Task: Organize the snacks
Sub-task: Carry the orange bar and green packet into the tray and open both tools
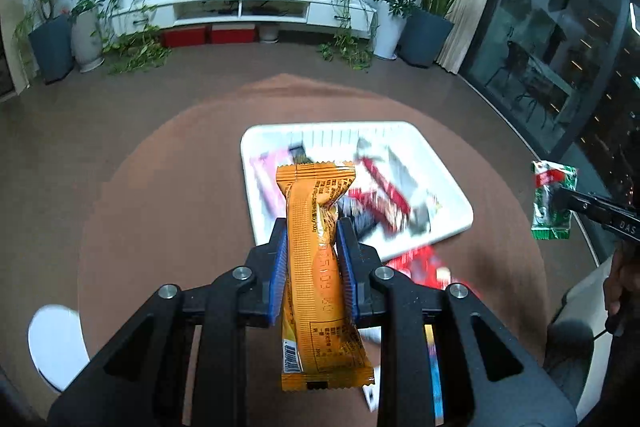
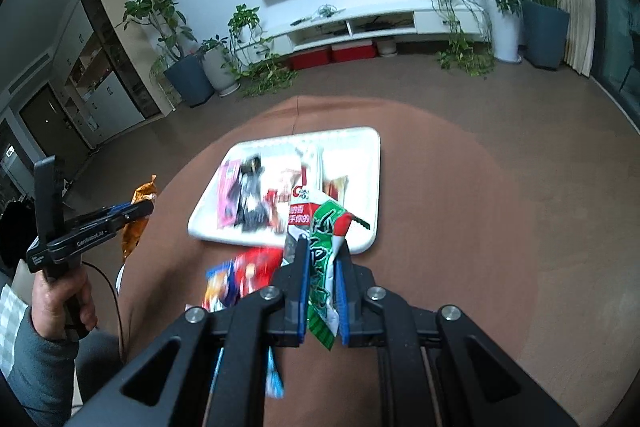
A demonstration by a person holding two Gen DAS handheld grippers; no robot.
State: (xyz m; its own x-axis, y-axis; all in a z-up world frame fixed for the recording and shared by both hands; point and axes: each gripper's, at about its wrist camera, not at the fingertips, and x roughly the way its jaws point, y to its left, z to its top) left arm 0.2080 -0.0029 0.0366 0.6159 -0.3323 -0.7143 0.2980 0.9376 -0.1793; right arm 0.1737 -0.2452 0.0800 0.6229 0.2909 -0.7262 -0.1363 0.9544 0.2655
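My left gripper (image 1: 312, 227) is shut on a long orange snack bar (image 1: 316, 267), lifted above the brown round table (image 1: 160, 187); the orange snack bar (image 2: 138, 223) also hangs from the left gripper (image 2: 150, 206) at the left of the right wrist view. My right gripper (image 2: 323, 247) is shut on a green snack packet (image 2: 326, 251), and that green packet (image 1: 552, 203) shows at the right edge of the left wrist view, in the right gripper (image 1: 558, 193). A white tray (image 1: 448, 179), seen again as the tray (image 2: 372, 163), holds several wrapped snacks.
Loose red and blue packets (image 2: 244, 275) lie on the table in front of the tray. A white stool (image 1: 56, 343) stands at the table's left. Potted plants (image 1: 424, 27) and a TV cabinet (image 1: 240, 11) line the far wall. A hand (image 2: 60, 299) grips the left tool's handle.
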